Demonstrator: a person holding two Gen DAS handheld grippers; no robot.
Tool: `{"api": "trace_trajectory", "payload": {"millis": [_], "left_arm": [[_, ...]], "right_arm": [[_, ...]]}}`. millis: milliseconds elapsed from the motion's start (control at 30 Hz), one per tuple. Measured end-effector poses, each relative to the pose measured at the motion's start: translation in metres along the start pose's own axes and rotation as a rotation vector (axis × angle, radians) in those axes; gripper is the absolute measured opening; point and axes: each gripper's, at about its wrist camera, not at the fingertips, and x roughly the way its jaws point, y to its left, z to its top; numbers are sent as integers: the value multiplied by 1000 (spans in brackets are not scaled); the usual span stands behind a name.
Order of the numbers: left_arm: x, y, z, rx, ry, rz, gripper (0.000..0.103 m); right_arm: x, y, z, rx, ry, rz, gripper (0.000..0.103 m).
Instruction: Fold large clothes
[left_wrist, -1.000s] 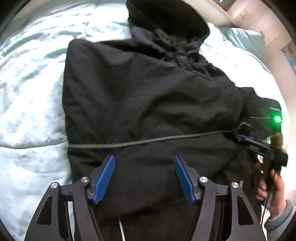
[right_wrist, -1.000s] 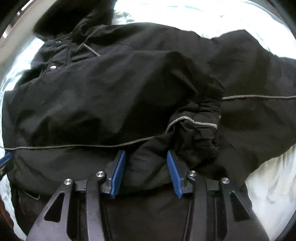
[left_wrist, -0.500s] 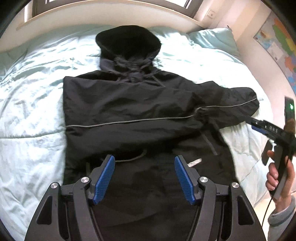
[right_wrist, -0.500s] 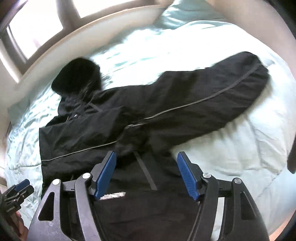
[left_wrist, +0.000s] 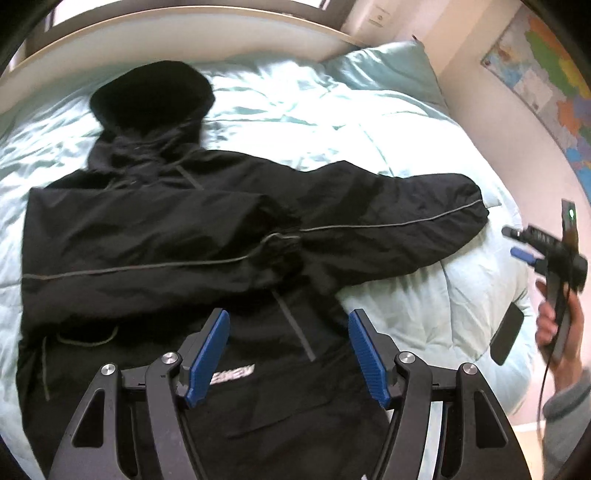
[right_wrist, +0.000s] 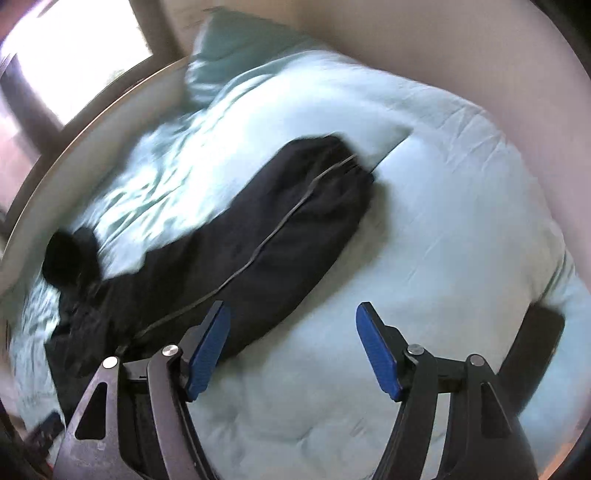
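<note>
A black hooded jacket (left_wrist: 155, 236) lies flat on a pale blue duvet (left_wrist: 332, 122), hood (left_wrist: 151, 96) toward the headboard. One sleeve is folded across its chest; the other sleeve (left_wrist: 399, 225) stretches out to the right. My left gripper (left_wrist: 288, 350) is open and empty, above the jacket's lower body. My right gripper (right_wrist: 291, 347) is open and empty, above the duvet just right of the outstretched sleeve (right_wrist: 280, 221). It also shows at the right edge of the left wrist view (left_wrist: 524, 243), held by a hand.
A pillow (left_wrist: 384, 70) lies at the head of the bed by a curved headboard (left_wrist: 184, 33). A map (left_wrist: 546, 85) hangs on the right wall. A dark phone-like object (left_wrist: 508, 334) lies near the bed's right edge.
Both grippers have pulled back and up from the jacket. The right gripper has let go of the folded sleeve's cuff, opened, and swung right toward the outstretched sleeve.
</note>
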Motion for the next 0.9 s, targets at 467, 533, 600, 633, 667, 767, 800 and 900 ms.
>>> {"api": "trace_trajectory", "payload": {"millis": [467, 533, 600, 633, 667, 767, 800, 900], "left_arm": [[134, -27, 65, 40, 153, 89, 68], [154, -25, 72, 29, 170, 79, 68], [168, -26, 78, 21, 172, 64, 68], [175, -27, 80, 20, 172, 52, 68], [183, -29, 81, 16, 178, 36, 68], [211, -34, 81, 34, 215, 33, 69], [225, -36, 80, 57, 238, 62, 69], [247, -44, 78, 127, 276, 137, 69]], "right_arm": [[111, -35, 83, 77, 46, 95, 46], [95, -21, 80, 22, 0, 127, 23], [75, -17, 79, -7, -45, 133, 21], [60, -16, 77, -35, -91, 96, 21], [53, -16, 76, -47, -113, 71, 20], [62, -27, 74, -29, -90, 29, 20], [69, -29, 73, -28, -70, 15, 20], [111, -36, 67, -1, 30, -62, 20]]}}
